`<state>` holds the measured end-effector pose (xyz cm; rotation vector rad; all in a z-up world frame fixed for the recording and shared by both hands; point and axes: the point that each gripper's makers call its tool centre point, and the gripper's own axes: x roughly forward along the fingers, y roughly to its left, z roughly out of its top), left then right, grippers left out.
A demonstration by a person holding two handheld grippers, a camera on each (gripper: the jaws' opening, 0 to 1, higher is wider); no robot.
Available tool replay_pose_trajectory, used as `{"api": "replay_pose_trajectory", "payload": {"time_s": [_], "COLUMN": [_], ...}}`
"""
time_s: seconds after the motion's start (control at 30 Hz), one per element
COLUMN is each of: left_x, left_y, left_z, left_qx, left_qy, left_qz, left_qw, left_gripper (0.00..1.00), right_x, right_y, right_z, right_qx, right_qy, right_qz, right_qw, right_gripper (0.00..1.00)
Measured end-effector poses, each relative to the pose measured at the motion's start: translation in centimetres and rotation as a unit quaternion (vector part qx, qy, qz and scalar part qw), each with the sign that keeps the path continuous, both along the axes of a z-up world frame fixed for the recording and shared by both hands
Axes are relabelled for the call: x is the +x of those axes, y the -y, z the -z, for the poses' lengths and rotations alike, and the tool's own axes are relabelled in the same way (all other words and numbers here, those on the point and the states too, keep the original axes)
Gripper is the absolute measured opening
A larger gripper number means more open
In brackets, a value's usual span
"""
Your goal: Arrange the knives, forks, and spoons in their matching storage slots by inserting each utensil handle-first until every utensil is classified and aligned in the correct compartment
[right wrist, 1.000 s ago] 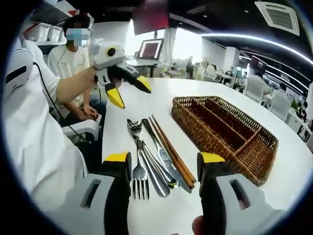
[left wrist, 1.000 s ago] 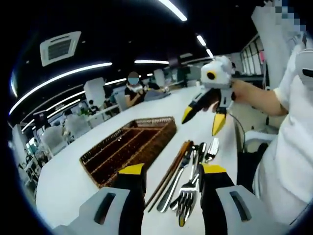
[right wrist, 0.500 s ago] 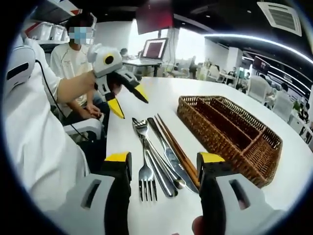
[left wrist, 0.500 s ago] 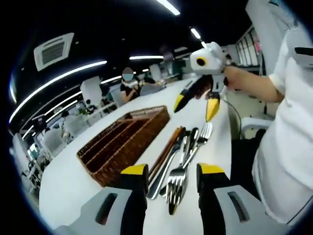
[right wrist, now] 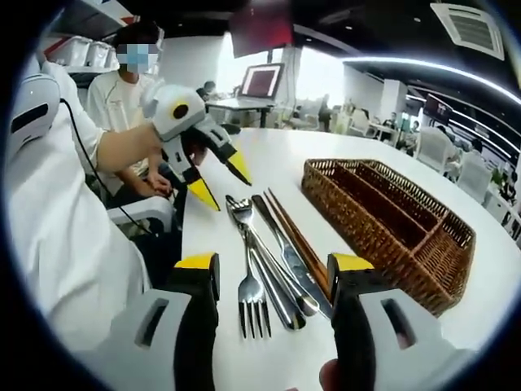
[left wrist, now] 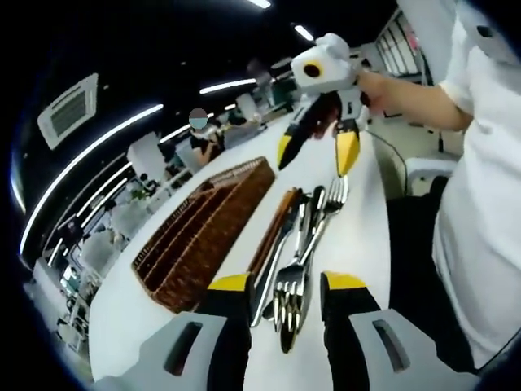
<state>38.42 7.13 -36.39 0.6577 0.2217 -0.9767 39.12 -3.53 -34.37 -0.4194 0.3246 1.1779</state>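
Wicker tray (right wrist: pixel 391 220), every slot bare, on white counter (right wrist: pixel 488 277) right of bunched forks (right wrist: pixel 252 297), spoon (right wrist: pixel 277 285), knife (right wrist: pixel 289 257) and chopsticks (right wrist: pixel 293 236). Both grippers, left (left wrist: pixel 281 289) and right (right wrist: pixel 275 273), fingers spread, nothing held. Sorting barely begun, probably; next, close on one fork.

Brown woven basket (right wrist: pixel 391 220), silver cutlery (right wrist: pixel 269 273), white table (right wrist: pixel 269 155), yellow-tipped tools.

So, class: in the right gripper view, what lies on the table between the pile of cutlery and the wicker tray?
Nothing: bare white table separates the cutlery pile from the wicker tray.
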Motion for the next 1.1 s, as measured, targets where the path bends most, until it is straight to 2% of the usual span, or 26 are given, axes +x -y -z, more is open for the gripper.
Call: {"api": "replay_pose_trajectory", "payload": {"time_s": [0.37, 0.5, 0.67, 0.87, 0.97, 1.1], "left_x": [0.3, 0.1, 0.1, 0.2, 0.2, 0.3], "left_y": [0.3, 0.6, 0.5, 0.4, 0.3, 0.3], "left_z": [1.4, 1.5, 2.4, 2.2, 2.1, 2.1], "left_qx": [0.053, 0.056, 0.1, 0.104, 0.113, 0.115], "left_qy": [0.01, 0.008, 0.015, 0.017, 0.007, -0.001], "left_qz": [-0.004, 0.004, 0.006, 0.006, 0.01, 0.011], "left_qw": [0.9985, 0.9984, 0.9949, 0.9944, 0.9936, 0.9933], "left_gripper": [0.24, 0.21, 0.19, 0.16, 0.11, 0.11], "right_x": [0.0, 0.0, 0.0, 0.1, 0.1, 0.1], "right_y": [-0.3, -0.5, -0.7, -0.8, -0.9, -1.0], "right_z": [0.3, 0.6, 0.8, 1.1, 1.2, 1.2], "right_qx": [0.01, 0.01, 0.012, 0.014, 0.013, 0.013], "right_qy": [-0.002, -0.002, -0.005, -0.009, -0.01, -0.011], "right_qz": [-0.005, -0.009, -0.012, -0.014, -0.016, -0.018], "right_qw": [0.9999, 0.9999, 0.9998, 0.9998, 0.9997, 0.9997], "right_gripper": [0.54, 0.54, 0.54, 0.54, 0.54, 0.54]}}
